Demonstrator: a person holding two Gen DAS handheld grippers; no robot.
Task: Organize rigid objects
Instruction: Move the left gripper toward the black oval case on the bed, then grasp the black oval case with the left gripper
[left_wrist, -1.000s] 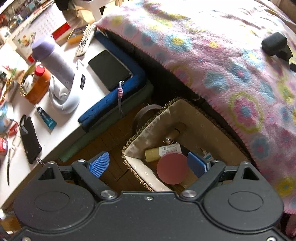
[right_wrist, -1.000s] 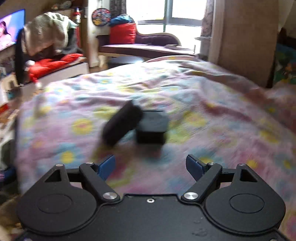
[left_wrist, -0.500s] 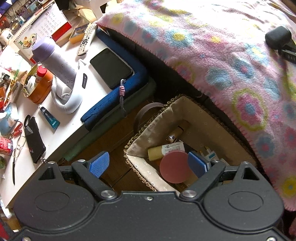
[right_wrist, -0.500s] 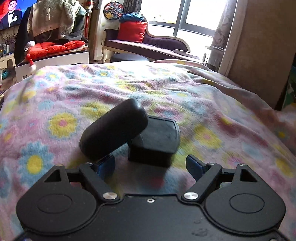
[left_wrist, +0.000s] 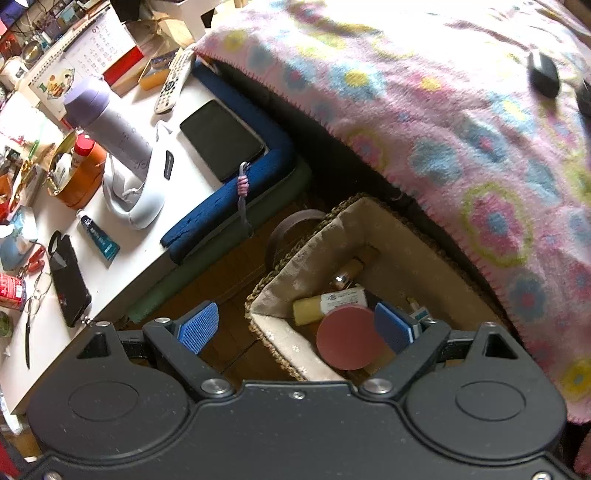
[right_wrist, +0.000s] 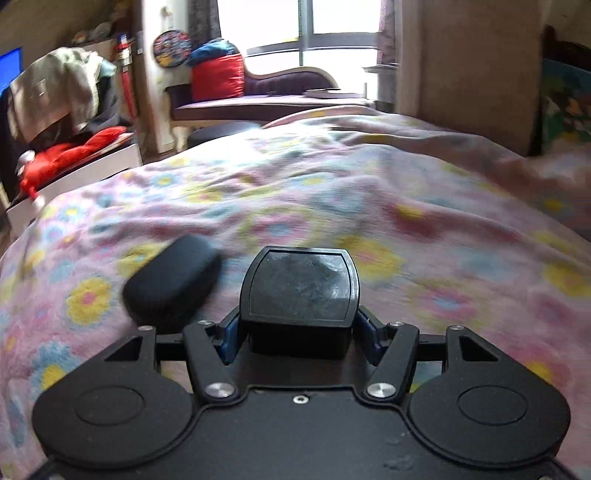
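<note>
Left wrist view: hovering with the left gripper (left_wrist: 297, 326) spread wide, nothing between its 2 blue pads (left_wrist: 197, 326). Looking down into a woven basket (left_wrist: 266, 328) with a cloth liner, sitting at lower centre on a wooden floor. Showing inside it a round pink lid (left_wrist: 347, 338), a yellow tube (left_wrist: 325, 304) with a white label, and a small metallic bottle (left_wrist: 345, 275), all lying close together near the basket's lower left wall. Filling the upper right of the frame with a flowered pink blanket (left_wrist: 443, 122), its edge hanging just above the basket. Carrying, at the far upper right of that blanket, a dark oval case (left_wrist: 543, 74), blurred. Showing at left a white table (left_wrist: 122, 266) crowded with a lilac flask (left_wrist: 107, 122), a remote (left_wrist: 173, 83), a black tablet (left_wrist: 221, 138) and a dark phone (left_wrist: 68, 282).

Right wrist view: closing the right gripper (right_wrist: 299, 332) around a black box (right_wrist: 299, 291) with a glossy rounded-square top, at centre of the frame, low on the blanket (right_wrist: 406, 221). Framing the box's lower body closely with both blue pads (right_wrist: 231, 334); contact looking likely, though not certain through the blur. Leaving the black oval case (right_wrist: 171, 282) just left of the box, tilted, apparently not touching it.
</note>
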